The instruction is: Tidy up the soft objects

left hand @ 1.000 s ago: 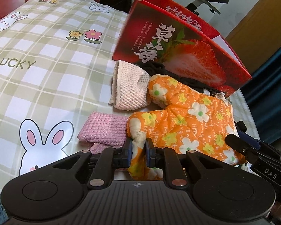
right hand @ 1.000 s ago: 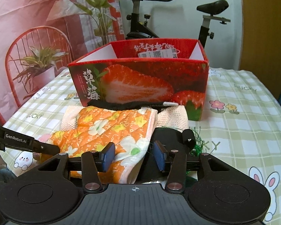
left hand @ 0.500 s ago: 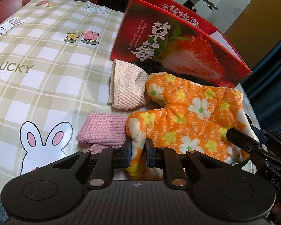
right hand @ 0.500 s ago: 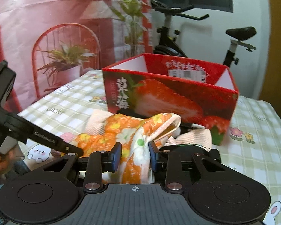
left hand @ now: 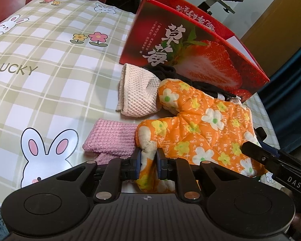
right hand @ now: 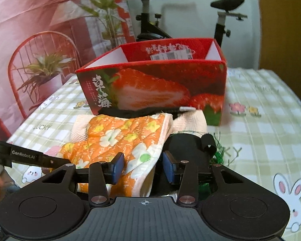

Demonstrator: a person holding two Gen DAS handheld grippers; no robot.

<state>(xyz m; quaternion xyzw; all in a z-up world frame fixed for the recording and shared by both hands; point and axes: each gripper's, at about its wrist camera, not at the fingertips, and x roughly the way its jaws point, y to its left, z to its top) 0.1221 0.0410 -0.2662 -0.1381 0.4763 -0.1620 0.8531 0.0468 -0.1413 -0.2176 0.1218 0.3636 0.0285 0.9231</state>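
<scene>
An orange flowered oven mitt (left hand: 206,132) lies on the checked tablecloth in front of the red strawberry box (left hand: 190,46). My left gripper (left hand: 147,160) is shut on the mitt's thumb end. In the right wrist view the mitt's cuff (right hand: 138,156) lies between the pads of my right gripper (right hand: 143,167), whose jaws are opening, with a gap beside the right pad. A cream waffle cloth (left hand: 136,92) and a pink waffle cloth (left hand: 110,138) lie left of the mitt. A black fabric item (right hand: 188,146) sits under the cuff.
The open-topped strawberry box (right hand: 150,88) stands just behind the pile. Green mesh (right hand: 220,150) pokes out beside the black item. The other gripper's arm (right hand: 30,156) crosses the lower left. A red wire chair, a plant and an exercise bike stand beyond the table.
Half a second ago the right jaws pinched the cuff and held it raised. Now they stand wider and the cuff lies low again. The left grip has not moved.
</scene>
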